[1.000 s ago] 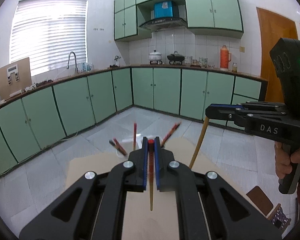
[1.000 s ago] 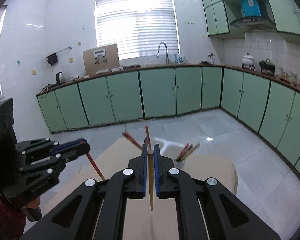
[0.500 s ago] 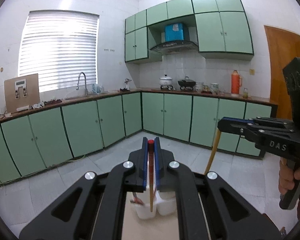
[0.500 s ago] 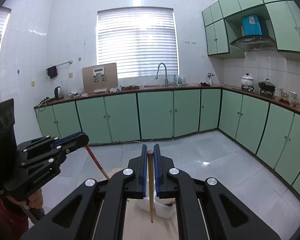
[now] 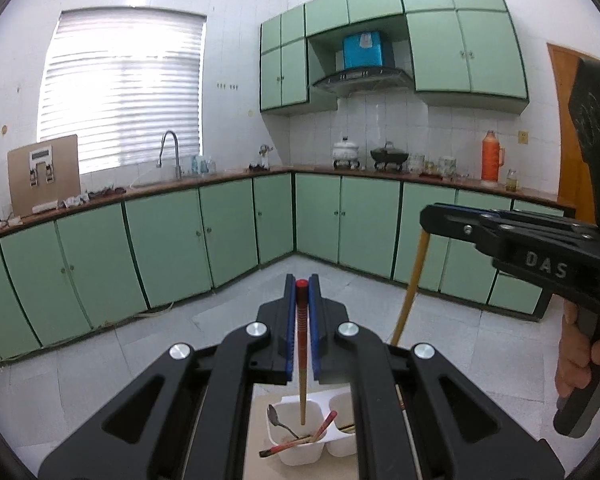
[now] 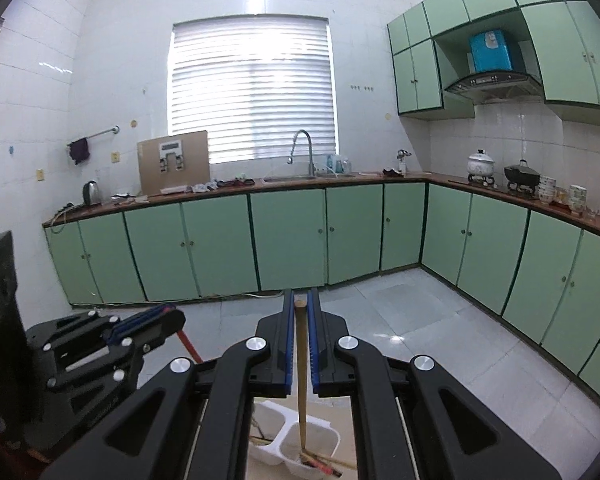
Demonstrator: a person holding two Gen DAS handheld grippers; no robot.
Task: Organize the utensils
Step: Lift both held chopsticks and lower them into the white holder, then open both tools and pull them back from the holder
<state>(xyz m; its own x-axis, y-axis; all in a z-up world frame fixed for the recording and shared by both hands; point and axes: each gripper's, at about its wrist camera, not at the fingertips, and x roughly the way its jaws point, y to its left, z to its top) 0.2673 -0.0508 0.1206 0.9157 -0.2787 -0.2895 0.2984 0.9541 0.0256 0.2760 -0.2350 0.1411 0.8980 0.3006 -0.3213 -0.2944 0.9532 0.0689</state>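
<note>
While my left tongs (image 5: pixel 302 320) were clenched on a red-capped wooden chopstick (image 5: pixel 301 344), its tip hung over the left cup of the white two-cup plastic holder (image 5: pixel 300 454). My right tongs (image 6: pixel 300 332) gripped a plain wooden chopstick (image 6: pixel 301 380), its tip down in the right cup. Only the left view showed a metal spoon (image 5: pixel 278 424) in the holder; only the right showed the grey kettle (image 6: pixel 91 192).

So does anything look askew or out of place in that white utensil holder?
Yes. In the white utensil holder, red chopsticks lie slanted with ends over the rim, and a spoon leans among them rather than standing upright.
</note>
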